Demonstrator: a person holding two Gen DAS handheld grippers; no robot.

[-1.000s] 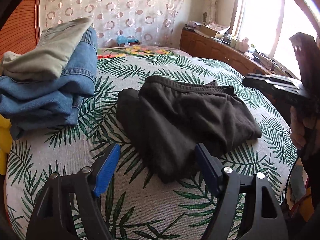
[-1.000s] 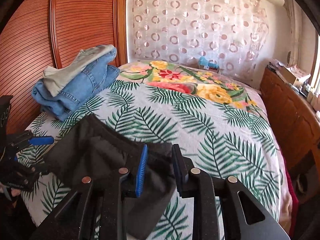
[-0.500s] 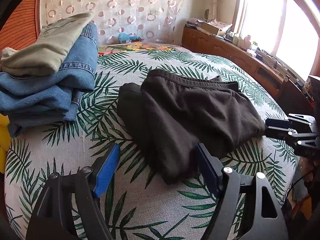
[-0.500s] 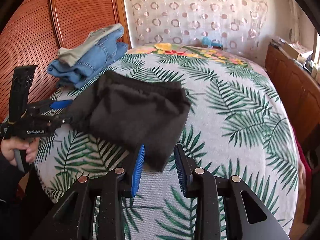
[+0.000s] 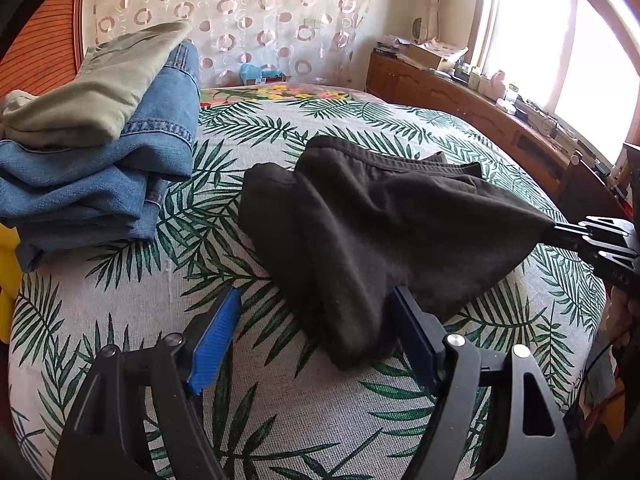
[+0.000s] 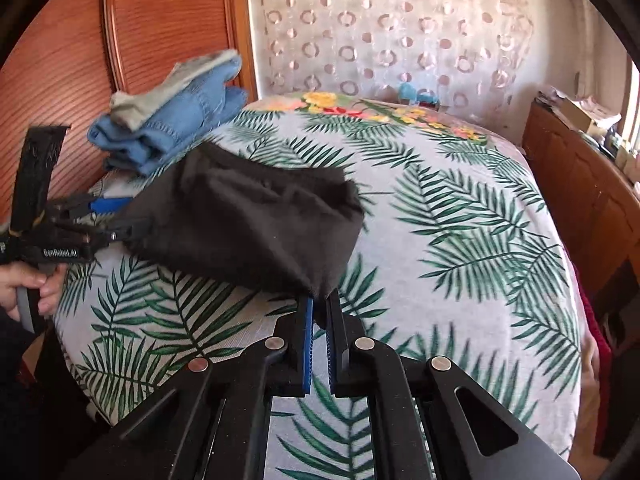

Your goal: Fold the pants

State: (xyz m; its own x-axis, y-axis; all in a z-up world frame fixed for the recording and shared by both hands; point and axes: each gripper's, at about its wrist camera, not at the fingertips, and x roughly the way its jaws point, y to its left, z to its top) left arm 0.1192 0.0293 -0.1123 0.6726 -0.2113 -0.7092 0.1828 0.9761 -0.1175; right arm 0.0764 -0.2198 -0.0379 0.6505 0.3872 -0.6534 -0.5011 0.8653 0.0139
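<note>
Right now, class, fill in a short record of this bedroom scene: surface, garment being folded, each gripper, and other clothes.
surface: bed cover with green palm-leaf print
garment: black pants, partly folded, one corner pulled up off the cover
right gripper: shut on that corner of the black pants
left gripper: open, near end of the pants between its fingers, not pinched
other clothes: blue jeans folded, pale green garment stacked on top
</note>
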